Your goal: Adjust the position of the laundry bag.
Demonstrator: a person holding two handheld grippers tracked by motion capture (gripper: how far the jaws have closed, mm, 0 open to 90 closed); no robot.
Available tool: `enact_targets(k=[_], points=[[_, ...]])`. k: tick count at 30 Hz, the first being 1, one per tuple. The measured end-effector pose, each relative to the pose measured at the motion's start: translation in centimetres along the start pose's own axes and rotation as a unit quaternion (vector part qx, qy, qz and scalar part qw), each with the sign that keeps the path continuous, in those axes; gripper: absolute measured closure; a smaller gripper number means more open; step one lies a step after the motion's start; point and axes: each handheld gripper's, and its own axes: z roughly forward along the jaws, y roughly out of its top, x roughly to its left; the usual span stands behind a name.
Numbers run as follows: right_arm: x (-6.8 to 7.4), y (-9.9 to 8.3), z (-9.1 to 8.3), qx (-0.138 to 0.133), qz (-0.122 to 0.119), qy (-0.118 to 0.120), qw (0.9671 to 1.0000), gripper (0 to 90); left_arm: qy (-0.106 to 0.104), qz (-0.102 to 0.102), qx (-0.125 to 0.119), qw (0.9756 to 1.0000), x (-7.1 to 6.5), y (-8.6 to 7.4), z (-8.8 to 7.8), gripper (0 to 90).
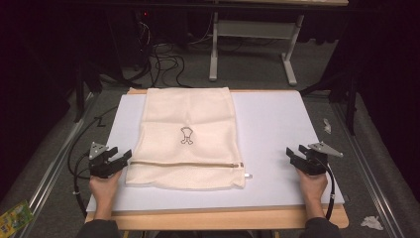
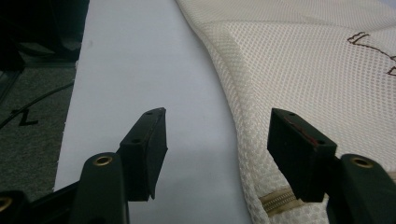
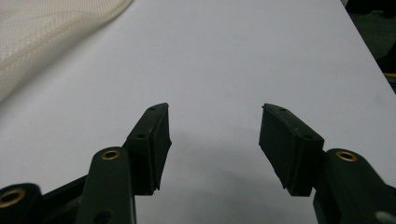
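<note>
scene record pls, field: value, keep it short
surface: white board on a wooden table
item: cream mesh laundry bag, lying flat, small drawn motif in its middle
zipper: runs across the bag near the person's side, pull tab at its right end
left gripper: open, at the bag's left edge, nothing held
right gripper: open, over bare board, apart from the bag

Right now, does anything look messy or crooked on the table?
Nothing much. The mesh bag lies flat on the white board, only slightly tilted, its zipper shut. Its far edge hangs a little past the board. Crumpled scraps lie on the floor.
</note>
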Motion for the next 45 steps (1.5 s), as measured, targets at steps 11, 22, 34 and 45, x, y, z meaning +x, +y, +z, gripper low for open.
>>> enact_targets(k=[11,22,34,45], points=[[-0.2,0.0,-0.1,-0.002,0.011,0.000,0.9999,43.2,-0.004,0.004,0.003,1.0000,0.0,0.0,0.0,37.2],[-0.3,0.2,0.0,0.003,0.015,0.007,0.9999,48.0,-0.019,-0.016,0.002,0.9997,0.5,0.2,0.1,38.3],[-0.1,0.7,-0.4,0.009,0.033,0.005,0.9994,50.1,-0.038,0.001,0.016,0.9992,-0.3,0.8,0.1,38.7],[0.5,0.7,-0.2,0.023,0.018,0.034,0.9990,53.1,-0.043,0.006,0.020,0.9989,-0.6,1.1,-0.1,38.2]])
